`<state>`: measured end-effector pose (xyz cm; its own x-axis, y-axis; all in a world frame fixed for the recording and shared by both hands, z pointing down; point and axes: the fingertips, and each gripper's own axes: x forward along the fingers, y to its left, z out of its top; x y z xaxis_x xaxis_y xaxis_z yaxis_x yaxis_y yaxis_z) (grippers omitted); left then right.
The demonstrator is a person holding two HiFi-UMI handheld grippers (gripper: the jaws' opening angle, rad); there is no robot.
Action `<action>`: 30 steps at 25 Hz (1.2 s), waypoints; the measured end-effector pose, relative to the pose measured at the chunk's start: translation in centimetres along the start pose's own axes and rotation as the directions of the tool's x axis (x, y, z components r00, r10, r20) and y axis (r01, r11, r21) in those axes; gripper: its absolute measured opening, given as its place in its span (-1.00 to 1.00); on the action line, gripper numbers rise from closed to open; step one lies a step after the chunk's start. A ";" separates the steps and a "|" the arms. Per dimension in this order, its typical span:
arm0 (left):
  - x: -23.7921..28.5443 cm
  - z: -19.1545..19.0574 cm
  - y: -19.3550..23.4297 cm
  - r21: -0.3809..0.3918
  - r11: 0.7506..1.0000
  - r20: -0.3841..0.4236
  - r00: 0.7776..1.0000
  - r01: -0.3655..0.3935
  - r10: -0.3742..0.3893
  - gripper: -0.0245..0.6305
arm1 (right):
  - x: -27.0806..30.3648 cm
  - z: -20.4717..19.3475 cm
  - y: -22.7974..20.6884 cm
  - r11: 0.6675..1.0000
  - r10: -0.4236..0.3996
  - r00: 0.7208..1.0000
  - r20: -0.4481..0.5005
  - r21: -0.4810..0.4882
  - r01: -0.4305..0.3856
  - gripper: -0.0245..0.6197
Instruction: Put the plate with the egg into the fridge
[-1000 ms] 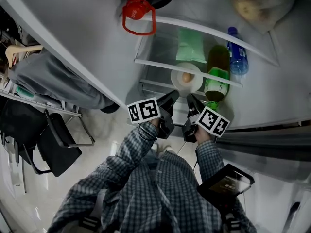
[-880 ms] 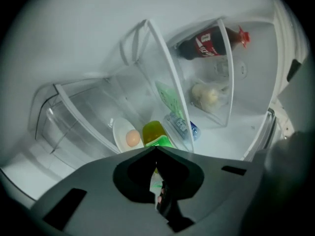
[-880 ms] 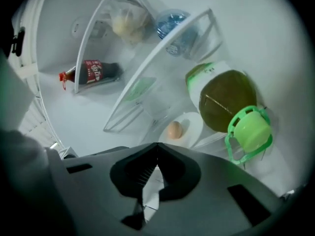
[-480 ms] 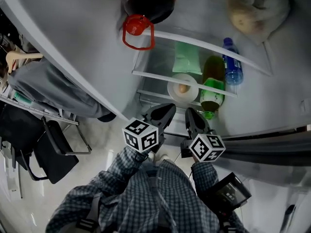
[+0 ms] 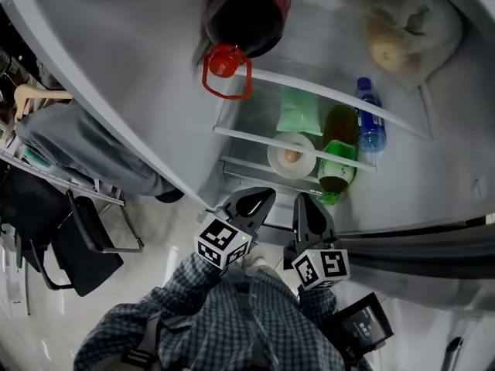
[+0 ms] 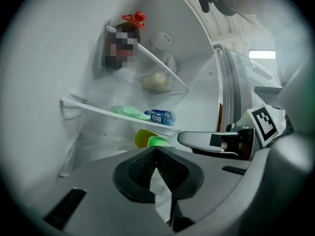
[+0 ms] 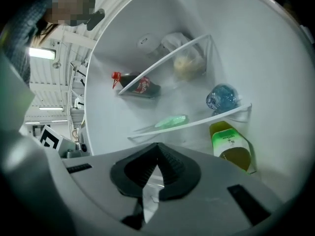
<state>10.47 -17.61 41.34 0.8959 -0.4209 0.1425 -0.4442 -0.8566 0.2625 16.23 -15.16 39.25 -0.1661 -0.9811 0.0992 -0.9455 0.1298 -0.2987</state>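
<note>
left gripper [image 5: 259,197]: jaws pressed together, nothing pinched, held near level, aimed into fridge | right gripper [image 5: 304,201]: jaws pressed together, empty, held just beside left | plate [image 5: 272,158] with egg [image 5: 291,156]: set on fridge shelf [image 5: 240,135], beside green bottle [image 5: 337,168], clear of both grippers

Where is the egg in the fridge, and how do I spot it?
Look inside the open white fridge, at the lower shelves. Beside the tall green-labelled bottle sits a small round white plate, with the little brown egg in its middle. Nothing else nearby sits on a plate; its neighbours are that bottle and a flat green packet.
</note>
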 end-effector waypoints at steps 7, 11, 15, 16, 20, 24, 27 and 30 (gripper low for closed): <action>-1.1 0.2 0.7 0.011 0.999 0.011 0.999 -0.030 0.030 -0.91 | -0.4 0.0 -0.8 1.000 -0.015 1.000 0.005 -0.004 0.015 -0.91; -1.2 0.8 0.1 0.037 0.999 0.020 1.000 -0.019 0.019 -0.91 | -0.4 0.0 -0.4 1.000 -0.006 1.000 0.002 -0.030 0.006 -0.91; -1.1 1.1 -0.5 0.062 0.998 0.023 1.000 -0.010 0.008 -0.91 | -0.4 -0.1 0.1 0.999 0.014 1.000 -0.007 -0.040 -0.014 -0.91; -1.0 1.2 -0.6 0.063 0.998 0.024 1.000 -0.007 0.005 -0.91 | -0.4 -0.1 0.1 0.999 0.015 1.000 -0.007 -0.043 -0.016 -0.91; -1.1 1.2 -0.9 0.063 0.998 0.027 1.000 0.002 -0.004 -0.91 | -0.5 -0.3 0.2 0.998 0.013 1.000 -0.020 -0.063 -0.014 -0.91; -1.2 1.2 -1.2 0.059 0.998 0.024 1.000 0.017 -0.019 -0.91 | -0.6 -0.6 0.5 0.998 0.023 0.999 -0.030 -0.054 -0.025 -0.91; -1.4 1.0 -1.4 0.047 0.999 0.022 1.000 0.021 -0.022 -0.91 | -0.6 -0.8 0.5 0.998 0.027 0.999 -0.037 -0.051 -0.029 -0.91; -1.5 1.0 -1.6 0.046 0.999 0.021 0.999 0.024 -0.025 -0.91 | -0.6 -0.9 0.4 0.998 0.026 0.999 -0.040 -0.051 -0.028 -0.91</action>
<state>9.88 -15.93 39.77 0.9068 -0.4054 0.1160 -0.4215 -0.8794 0.2212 15.69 -14.40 39.87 -0.2012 -0.9710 0.1294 -0.9536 0.1640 -0.2526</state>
